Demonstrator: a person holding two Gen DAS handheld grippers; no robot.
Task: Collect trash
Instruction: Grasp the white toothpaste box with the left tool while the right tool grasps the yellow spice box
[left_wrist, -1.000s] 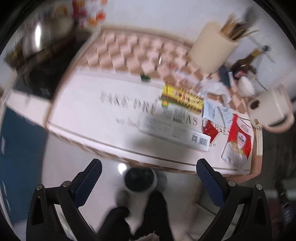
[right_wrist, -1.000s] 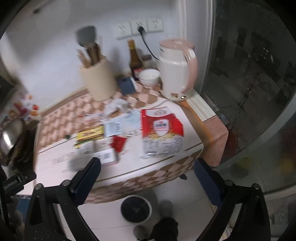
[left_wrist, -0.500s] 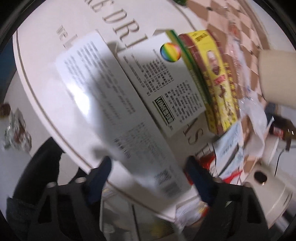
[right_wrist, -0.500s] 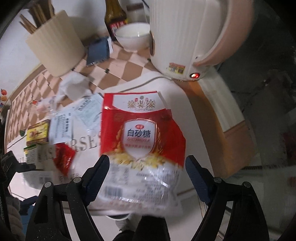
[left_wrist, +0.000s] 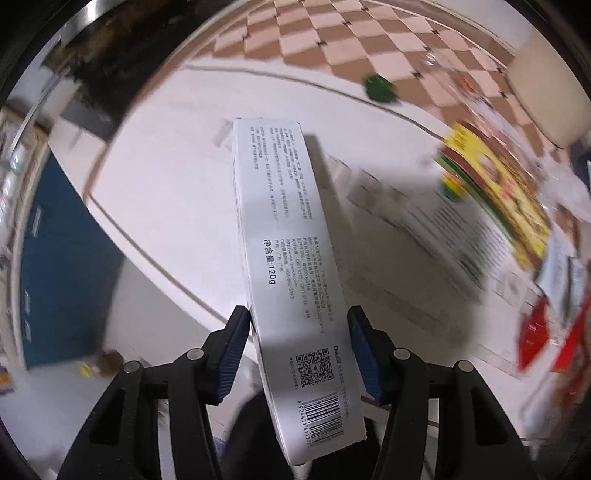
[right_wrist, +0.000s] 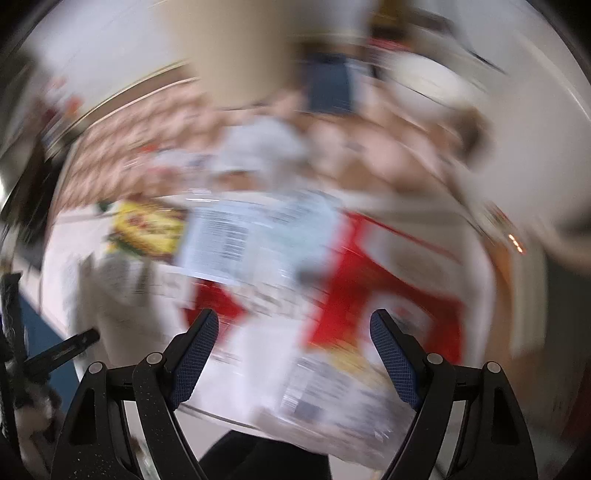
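Note:
My left gripper (left_wrist: 298, 325) is shut on a long white carton (left_wrist: 284, 229) with a barcode and QR code, held lengthwise above the white table (left_wrist: 166, 173). A second white box (left_wrist: 413, 236) and a yellow packet (left_wrist: 495, 192) lie on the table to the right. The right wrist view is heavily blurred. My right gripper (right_wrist: 293, 328) is open just above a red and white sugar bag (right_wrist: 369, 295) at the table's front edge. A small red wrapper (right_wrist: 218, 302) and white paper slips (right_wrist: 255, 236) lie beside it.
A checkered pink mat (left_wrist: 369, 40) covers the back of the table. A beige utensil holder (left_wrist: 546, 81) stands at the back right, and a green scrap (left_wrist: 380, 86) lies on the mat's edge. A blue cabinet (left_wrist: 55, 266) is left of the table. A dark stove (left_wrist: 107, 62) is at the back left.
My left gripper has closed on the long white carton and lifted it off the table. My right gripper has dropped closer over the sugar bag, still open.

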